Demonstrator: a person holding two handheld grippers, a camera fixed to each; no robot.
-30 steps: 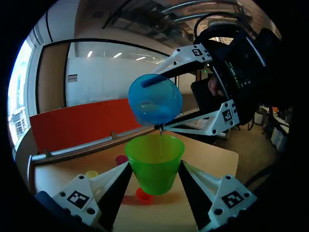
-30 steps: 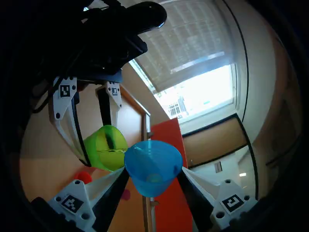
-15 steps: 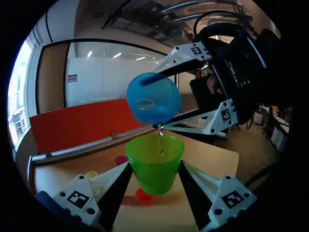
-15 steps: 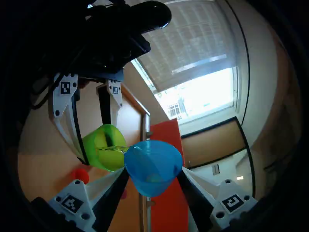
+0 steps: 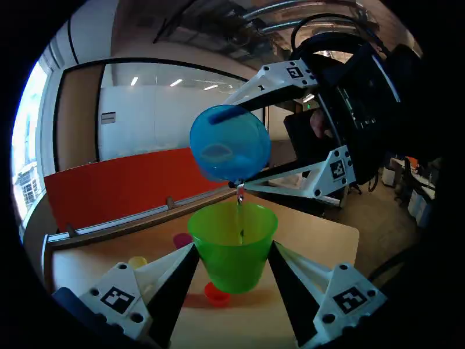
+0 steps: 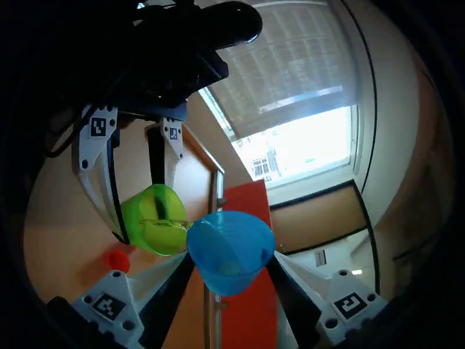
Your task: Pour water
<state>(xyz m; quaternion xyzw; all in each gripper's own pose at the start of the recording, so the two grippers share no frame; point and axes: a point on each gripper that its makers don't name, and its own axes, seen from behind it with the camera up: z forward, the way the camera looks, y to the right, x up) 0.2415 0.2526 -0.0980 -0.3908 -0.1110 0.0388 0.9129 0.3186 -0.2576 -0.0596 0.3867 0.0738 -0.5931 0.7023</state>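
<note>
Fingers (image 6: 302, 273) of right gripper (image 6: 231, 259) pinch blue cup (image 6: 229, 235), tipped above green cup (image 5: 233, 244).

Green cup (image 5: 233, 250): translucent plastic, tapered, wider at the mouth. Upright, mouth up, clamped on both sides between jaws.

Blue cup (image 5: 229, 143): translucent plastic, same tapered form. Tipped steeply, its lowest rim edge just above the green cup's mouth, clamped between jaws. A little water is pooled inside near the rim.

Water (image 5: 239, 209): thin stream falling from the blue cup's rim into the green cup.
</note>
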